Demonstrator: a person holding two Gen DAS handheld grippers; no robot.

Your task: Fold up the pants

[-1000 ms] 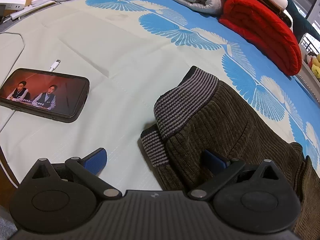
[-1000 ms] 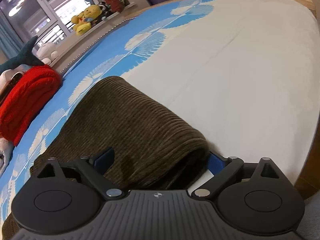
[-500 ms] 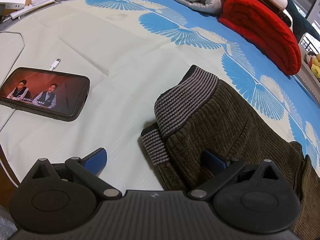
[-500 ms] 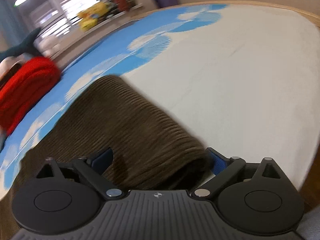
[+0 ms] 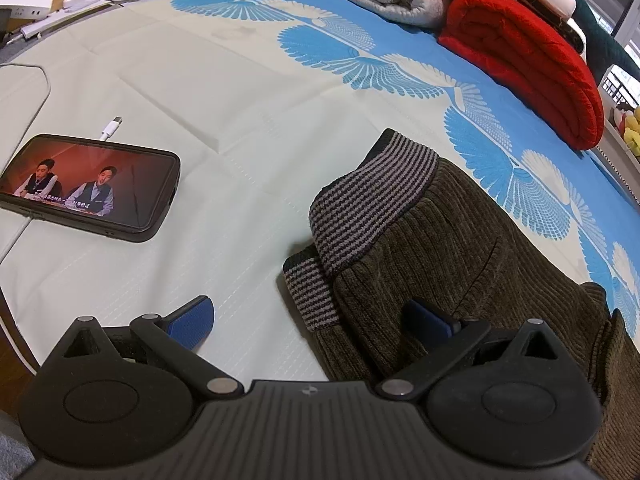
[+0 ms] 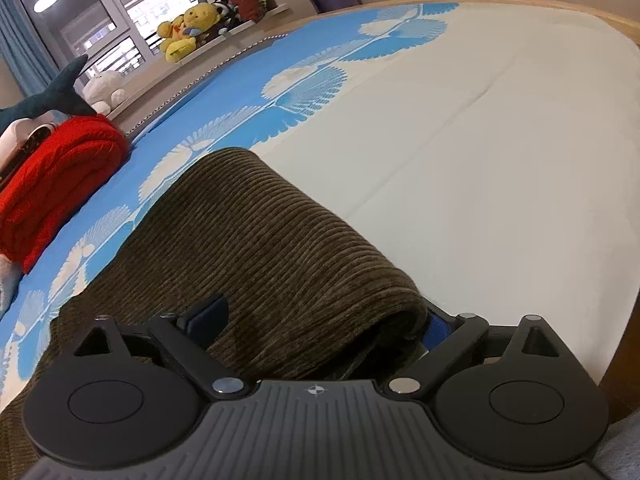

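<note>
Pants point(image 5: 472, 256) lie on the bed sheet point(image 5: 240, 120) at lower right of the left view, folded lengthwise but still long, so cross-folds likely remain; left gripper point(image 5: 308, 316) gapes wide, right gripper point(image 6: 320, 316) straddles cloth, unclamped.

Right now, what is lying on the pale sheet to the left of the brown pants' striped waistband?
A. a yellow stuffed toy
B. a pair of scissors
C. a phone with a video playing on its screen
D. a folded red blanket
C: in the left wrist view a dark phone lies flat on the sheet, its lit screen showing two people, left of the striped waistband of the pants.
</note>
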